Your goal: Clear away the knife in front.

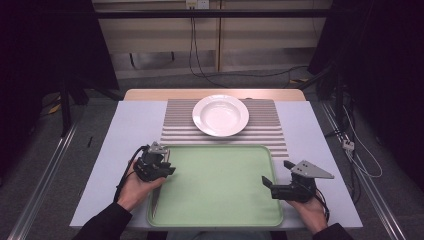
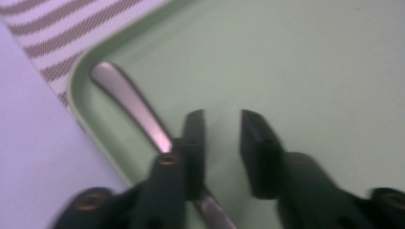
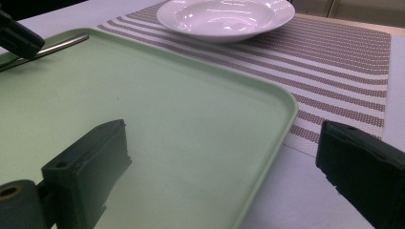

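Left tongs (image 2: 222, 143) parted, hiding a blurred metal handle's (image 2: 129, 102) lower end, right tongs (image 3: 239, 162) gaping wide

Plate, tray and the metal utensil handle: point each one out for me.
Plate (image 1: 220, 115): high view, centre of its bowl.
Tray (image 1: 220, 180): high view, bare middle of its floor.
Handle (image 2: 125, 95): left gripper view, flat end of the handle, by the tray's corner.
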Available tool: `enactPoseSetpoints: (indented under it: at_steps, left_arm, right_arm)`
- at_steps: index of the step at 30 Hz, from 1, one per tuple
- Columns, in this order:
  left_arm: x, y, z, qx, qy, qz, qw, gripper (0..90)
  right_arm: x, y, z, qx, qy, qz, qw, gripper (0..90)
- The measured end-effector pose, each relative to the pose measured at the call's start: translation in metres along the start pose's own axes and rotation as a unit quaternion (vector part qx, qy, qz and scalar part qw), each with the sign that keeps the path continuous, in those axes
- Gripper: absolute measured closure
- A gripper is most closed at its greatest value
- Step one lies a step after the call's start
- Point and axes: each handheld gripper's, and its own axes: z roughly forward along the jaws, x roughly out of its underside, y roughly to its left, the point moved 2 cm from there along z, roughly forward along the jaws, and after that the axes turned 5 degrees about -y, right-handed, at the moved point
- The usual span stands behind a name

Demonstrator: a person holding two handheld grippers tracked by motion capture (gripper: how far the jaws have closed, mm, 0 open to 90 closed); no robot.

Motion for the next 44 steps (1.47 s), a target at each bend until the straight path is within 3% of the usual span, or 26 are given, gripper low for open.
enactPoseSetpoints:
  at_steps: [2,3,4,5,6,10,14,18,24,27,30,32,37,40,43,44]
  left_arm:
    - [-0.002,0.000,-0.002,-0.014,-0.017,0.000,0.9997,49.7]
    - [-0.002,0.000,-0.003,-0.022,-0.020,-0.001,0.9996,37.7]
    - [-0.003,-0.001,-0.004,-0.021,-0.030,-0.001,0.9993,37.7]
    - [-0.004,-0.001,-0.005,-0.023,-0.037,0.002,0.9990,26.5]
    - [-0.004,-0.002,-0.007,-0.025,-0.046,-0.004,0.9986,26.5]
    - [-0.005,0.000,-0.012,-0.028,-0.060,-0.023,0.9975,6.0]
    - [-0.003,0.000,-0.023,-0.039,-0.104,-0.031,0.9933,5.9]
    - [0.000,0.000,-0.031,-0.040,-0.124,-0.029,0.9911,6.6]
    - [0.011,0.001,-0.038,-0.045,-0.136,-0.038,0.9890,6.6]
    - [0.017,0.001,-0.040,-0.065,-0.138,-0.036,0.9876,6.7]
    - [0.024,0.000,-0.042,-0.074,-0.140,-0.046,0.9863,6.6]
    - [0.029,-0.002,-0.044,-0.071,-0.139,-0.040,0.9870,6.6]
    - [0.038,-0.003,-0.045,-0.086,-0.155,-0.046,0.9832,5.2]
    - [0.040,-0.003,-0.046,-0.082,-0.150,-0.042,0.9844,5.3]
    - [0.040,-0.002,-0.048,-0.088,-0.165,-0.049,0.9811,5.3]
    - [0.040,-0.001,-0.049,-0.091,-0.163,-0.050,0.9811,5.3]
  right_arm:
    - [0.000,0.000,0.000,0.000,-0.001,0.000,1.0000,3.7]
    - [0.000,0.000,0.000,0.000,0.000,0.000,1.0000,3.6]
    - [0.000,0.000,0.000,0.000,0.000,0.000,1.0000,3.6]
    - [0.000,0.000,0.000,0.001,-0.001,0.000,1.0000,3.6]
    - [0.000,0.000,0.000,0.001,-0.001,0.000,1.0000,3.6]
    - [0.000,0.000,0.000,0.001,-0.001,0.000,1.0000,3.6]
    - [0.000,-0.001,-0.001,0.000,0.000,-0.002,1.0000,3.6]
    - [0.000,-0.001,0.000,0.001,0.000,-0.001,1.0000,3.7]
    - [0.001,-0.001,-0.002,0.004,-0.001,0.002,1.0000,3.6]
    - [0.001,-0.001,-0.004,0.007,-0.002,0.004,1.0000,3.7]
    - [0.002,-0.002,-0.004,0.008,-0.001,0.005,1.0000,3.6]
    - [0.002,-0.002,-0.004,0.008,-0.001,0.004,1.0000,3.6]
    - [0.002,-0.002,-0.004,0.011,-0.001,0.006,0.9999,3.6]
    - [0.001,-0.001,-0.005,0.011,-0.001,0.002,0.9999,3.7]
    - [0.002,-0.003,-0.005,0.011,-0.003,0.006,0.9999,3.6]
    - [0.002,-0.004,-0.005,0.011,-0.002,0.008,0.9999,3.6]
